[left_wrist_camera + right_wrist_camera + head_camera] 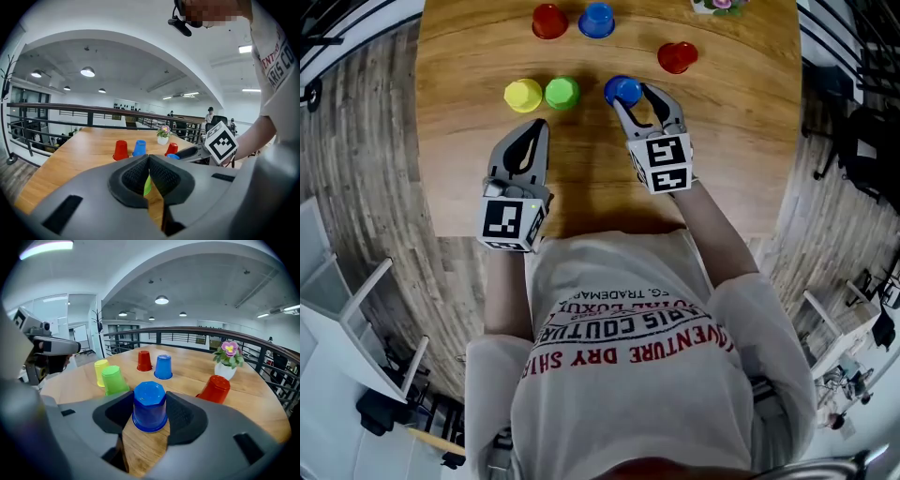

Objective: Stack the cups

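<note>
My right gripper (635, 97) (150, 401) holds an upside-down blue cup (622, 90) (149, 405) between its pads, and the cup's rim rests on the round wooden table (722, 141). Left of it stand a green cup (562, 93) (114, 379) and a yellow cup (523, 95) (101, 372). At the far edge are a red cup (549, 21) (144, 361) and a second blue cup (596, 20) (163, 366). Another red cup (677, 57) (215, 389) stands at the right. My left gripper (538, 128) (149, 159) is shut and empty, just short of the yellow and green cups.
A small white pot with a pink flower (717, 6) (228, 361) stands at the table's far right edge. Black railings (197, 336) run behind the table. Wooden plank floor (366, 122) surrounds the table on both sides.
</note>
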